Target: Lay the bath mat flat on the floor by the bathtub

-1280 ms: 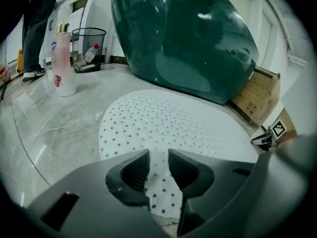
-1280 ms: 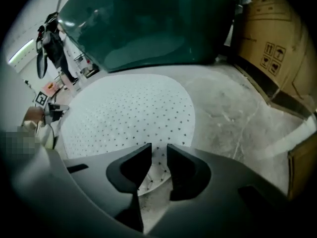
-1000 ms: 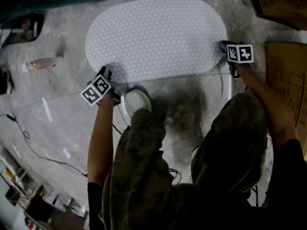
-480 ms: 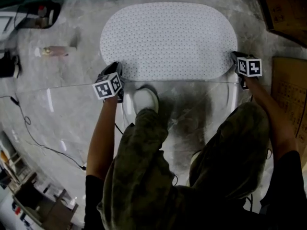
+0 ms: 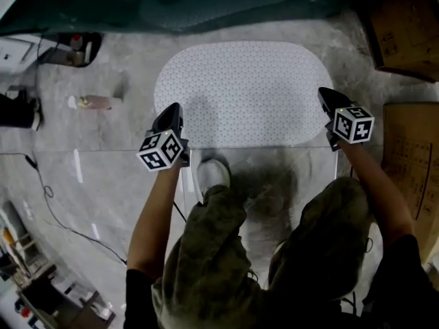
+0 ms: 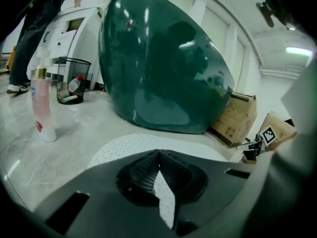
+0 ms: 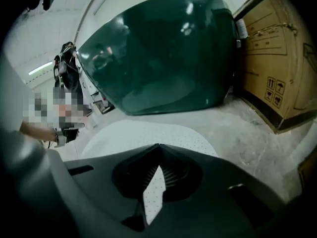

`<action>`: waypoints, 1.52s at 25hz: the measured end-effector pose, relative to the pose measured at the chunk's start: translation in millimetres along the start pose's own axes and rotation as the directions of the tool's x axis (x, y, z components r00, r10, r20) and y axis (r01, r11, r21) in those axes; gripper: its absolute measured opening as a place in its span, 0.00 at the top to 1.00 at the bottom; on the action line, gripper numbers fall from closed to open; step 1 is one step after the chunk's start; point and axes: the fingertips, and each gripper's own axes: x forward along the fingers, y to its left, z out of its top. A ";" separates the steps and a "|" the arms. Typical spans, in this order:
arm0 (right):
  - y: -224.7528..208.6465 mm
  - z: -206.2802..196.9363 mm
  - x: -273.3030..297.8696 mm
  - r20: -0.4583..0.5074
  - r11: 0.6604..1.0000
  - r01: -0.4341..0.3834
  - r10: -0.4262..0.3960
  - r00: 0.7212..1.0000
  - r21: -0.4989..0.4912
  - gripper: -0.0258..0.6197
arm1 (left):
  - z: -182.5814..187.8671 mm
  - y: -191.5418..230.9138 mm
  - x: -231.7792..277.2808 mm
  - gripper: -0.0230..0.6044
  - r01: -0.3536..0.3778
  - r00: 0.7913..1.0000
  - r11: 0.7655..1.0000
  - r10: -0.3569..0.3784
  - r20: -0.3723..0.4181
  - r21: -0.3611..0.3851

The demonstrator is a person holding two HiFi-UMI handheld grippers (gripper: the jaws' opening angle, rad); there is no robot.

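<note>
The bath mat (image 5: 240,91) lies flat on the floor (image 5: 103,177), long axis along the bathtub (image 5: 206,5), just ahead of the left gripper (image 5: 171,110) and right gripper (image 5: 324,94), each over one near-edge end, jaws just closed on nothing.

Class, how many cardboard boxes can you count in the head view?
2. The upper box sits in the top right corner, by the tub; the lower box is at the right edge, beyond the right gripper. Others may lie outside the frame.
</note>
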 end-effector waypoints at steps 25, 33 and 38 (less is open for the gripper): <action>168.0 277.0 -305.3 -0.117 0.979 0.121 -0.103 0.988 0.162 0.93 | 321.2 -185.4 -244.0 0.93 0.097 0.979 0.994 -0.105 -0.172 -0.057; 298.5 458.8 -341.6 -0.200 0.989 0.085 -0.060 0.978 0.117 0.93 | 453.1 -171.5 -327.7 0.93 0.122 0.962 0.982 -0.153 -0.225 -0.145; 376.9 559.8 -407.3 -0.173 0.995 0.050 -0.036 0.984 0.081 0.93 | 534.0 -191.8 -396.2 0.93 0.155 0.960 0.973 -0.189 -0.205 -0.171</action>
